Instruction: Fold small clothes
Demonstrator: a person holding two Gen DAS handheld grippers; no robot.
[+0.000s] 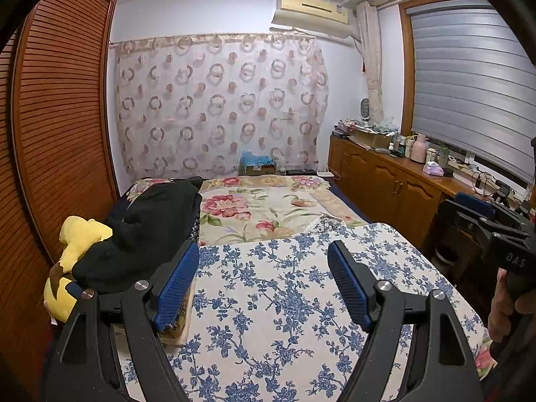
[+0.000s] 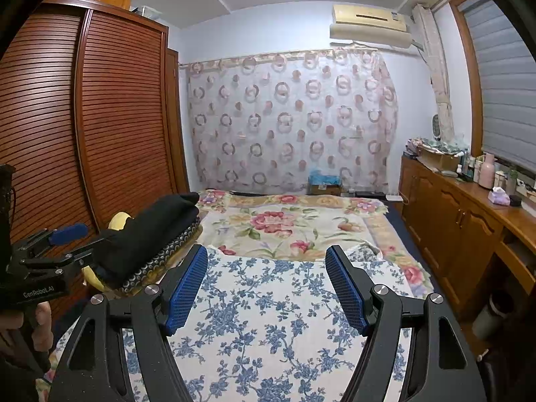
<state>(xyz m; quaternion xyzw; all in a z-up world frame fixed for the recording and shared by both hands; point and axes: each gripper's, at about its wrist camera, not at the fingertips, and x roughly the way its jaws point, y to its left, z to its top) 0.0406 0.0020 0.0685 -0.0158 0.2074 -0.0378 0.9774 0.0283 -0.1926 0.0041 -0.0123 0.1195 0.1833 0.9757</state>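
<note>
Step status: no garment is gripped. Left tool (image 1: 264, 281) and right tool (image 2: 268, 284) both stand released, jaws wide, hovering over the blue-flowered cloth (image 1: 284, 301) spread on the bed (image 1: 254, 207). Folded dark clothes (image 1: 150, 231) sit stacked at 10 o'clock, beside a yellow plush toy (image 1: 77, 244). Next move, as judged: fetch another piece, or pinch the cloth's edge, then close both tools.

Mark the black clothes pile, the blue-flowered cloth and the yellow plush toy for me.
black clothes pile (image 1: 150, 227), left wrist view, middle of the top garment.
blue-flowered cloth (image 2: 268, 308), right wrist view, flat middle between the fingers.
yellow plush toy (image 1: 82, 238), left wrist view, upper yellow part.
</note>
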